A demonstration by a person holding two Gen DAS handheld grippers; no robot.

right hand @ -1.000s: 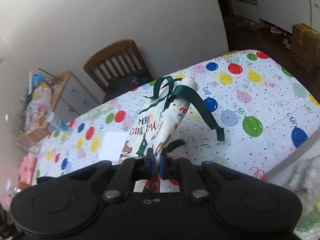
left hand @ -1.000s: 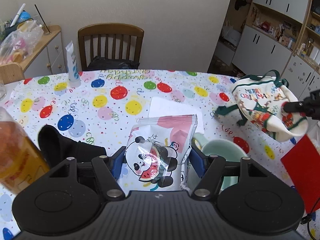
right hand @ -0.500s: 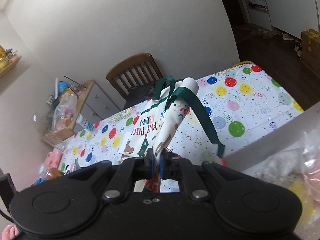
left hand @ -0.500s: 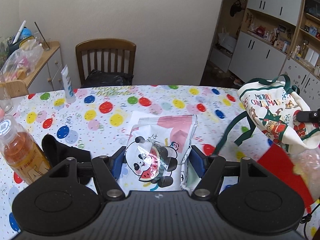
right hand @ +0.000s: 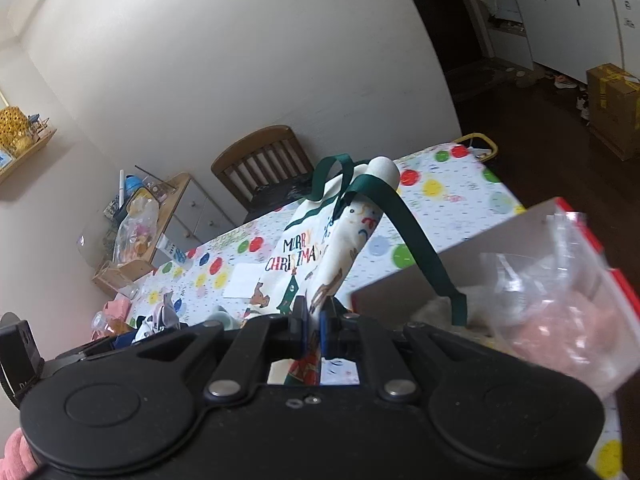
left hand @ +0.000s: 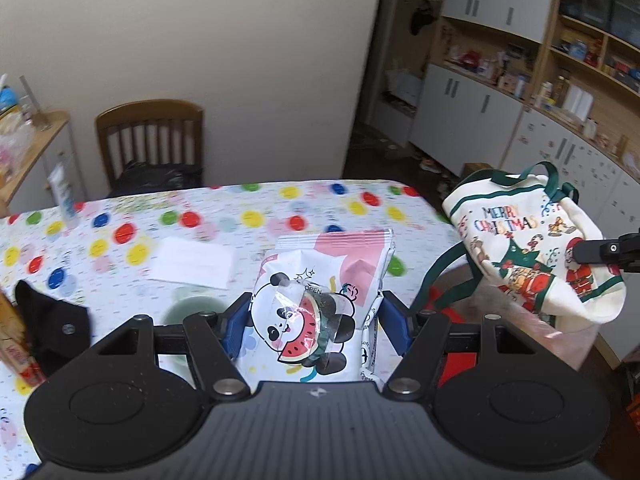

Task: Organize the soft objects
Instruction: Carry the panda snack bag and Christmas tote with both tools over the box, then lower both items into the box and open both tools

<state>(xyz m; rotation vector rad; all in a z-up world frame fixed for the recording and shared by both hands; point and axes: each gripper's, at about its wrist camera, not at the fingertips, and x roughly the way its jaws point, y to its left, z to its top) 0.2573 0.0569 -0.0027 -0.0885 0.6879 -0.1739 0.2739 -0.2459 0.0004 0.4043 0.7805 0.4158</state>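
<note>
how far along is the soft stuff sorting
Done: a pink item in clear plastic already lies in the red box. In hand: left gripper holds the panda pack; right gripper pinches the Christmas bag. Left: black cloth still on the table.

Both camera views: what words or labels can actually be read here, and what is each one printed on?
"MERRY CHRISTMAS": on the cloth bag, readable in both views, its last letter hidden at a fold in the right one.
"OPEN": on the clear tab of the panda pack.
Small print down the pack's right edge: too small to read.
Bottle label at the left edge: blurred, unreadable.
Tube near the chair: blurred, unreadable.
</note>
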